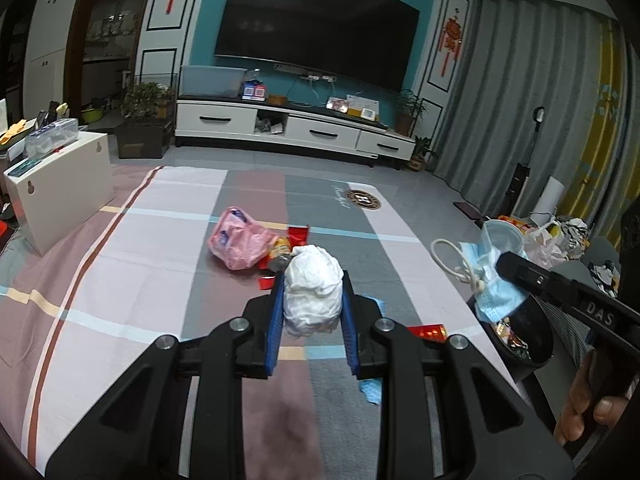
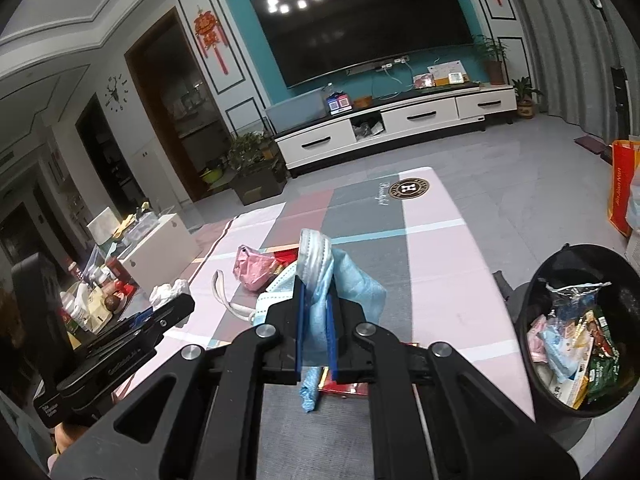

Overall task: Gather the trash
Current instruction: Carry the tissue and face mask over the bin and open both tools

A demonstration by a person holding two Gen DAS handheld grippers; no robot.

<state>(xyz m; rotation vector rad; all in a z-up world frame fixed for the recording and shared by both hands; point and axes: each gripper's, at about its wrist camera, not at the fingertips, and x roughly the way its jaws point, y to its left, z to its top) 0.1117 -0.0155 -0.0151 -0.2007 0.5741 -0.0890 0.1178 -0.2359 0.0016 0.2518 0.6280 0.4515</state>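
Wad of tissue [image 1: 313, 288] between the pads of my left gripper [image 1: 313, 308], above the table [image 1: 120, 272]. Bag [image 1: 236, 242] on table beyond it. Face mask [image 2: 320, 280] between the pads of my right gripper [image 2: 316, 336]. Bin [image 2: 576, 332] right of table, wrappers [image 2: 576, 352] inside.

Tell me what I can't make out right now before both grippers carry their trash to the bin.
- Trash bin: its right side is cut off by the right wrist view's edge; in the left wrist view the face mask and right gripper cover most of it.
- Red wrappers: partly hidden behind the left gripper and its white paper wad.
- Pink bag: its contents are not visible; the mask overlaps it in the right wrist view.
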